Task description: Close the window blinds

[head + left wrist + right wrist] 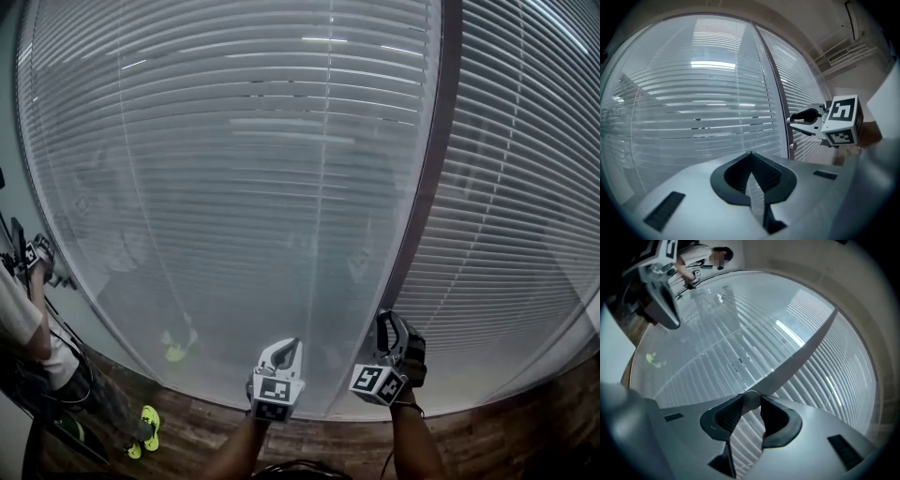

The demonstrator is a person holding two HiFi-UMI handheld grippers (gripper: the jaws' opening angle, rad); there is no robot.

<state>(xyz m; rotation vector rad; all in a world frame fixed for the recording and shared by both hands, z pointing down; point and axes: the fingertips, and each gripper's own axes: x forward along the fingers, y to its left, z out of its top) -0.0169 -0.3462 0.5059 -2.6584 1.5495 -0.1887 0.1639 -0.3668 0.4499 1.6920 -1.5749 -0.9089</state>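
Pale horizontal blinds [234, 187] fill the window ahead, with a second panel [506, 225] beyond a dark upright mullion [427, 187]. My right gripper [386, 323] is rolled onto its side at the foot of that mullion. Its jaw tips pinch a small round grey knob [751, 401]. In the left gripper view the right gripper [791, 120] reaches level towards the mullion, and a small knob [792, 146] shows just below it. My left gripper [287, 349] hangs level beside it, in front of the left panel, its tips together and nothing between them.
A person stands at the far left holding another gripper [37, 253], with green shoes [148, 427] on the wooden floor [216, 427]. The panes reflect the room. A ceiling and a duct grille [843, 51] lie up to the right.
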